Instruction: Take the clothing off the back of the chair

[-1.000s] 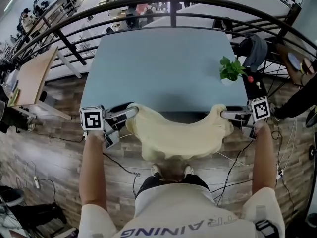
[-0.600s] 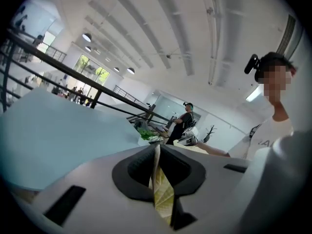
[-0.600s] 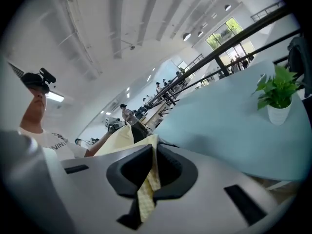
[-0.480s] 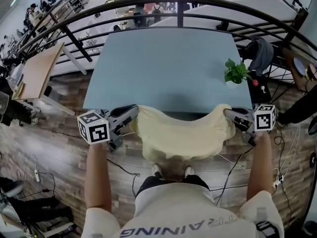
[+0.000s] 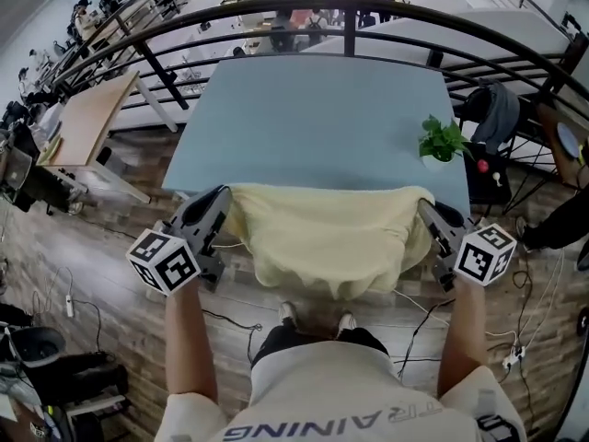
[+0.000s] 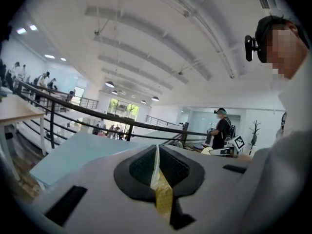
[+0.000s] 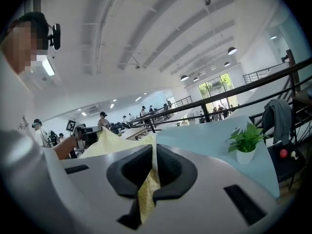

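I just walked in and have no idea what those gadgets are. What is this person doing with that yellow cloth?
A person stands at a blue table with hand-held tongs in each hand. The left tongs and the right tongs are each clamped shut on one end of a pale yellow garment, which hangs spread between them at the table's near edge. No chair can be seen under the garment, so I cannot tell whether it is clear of one.
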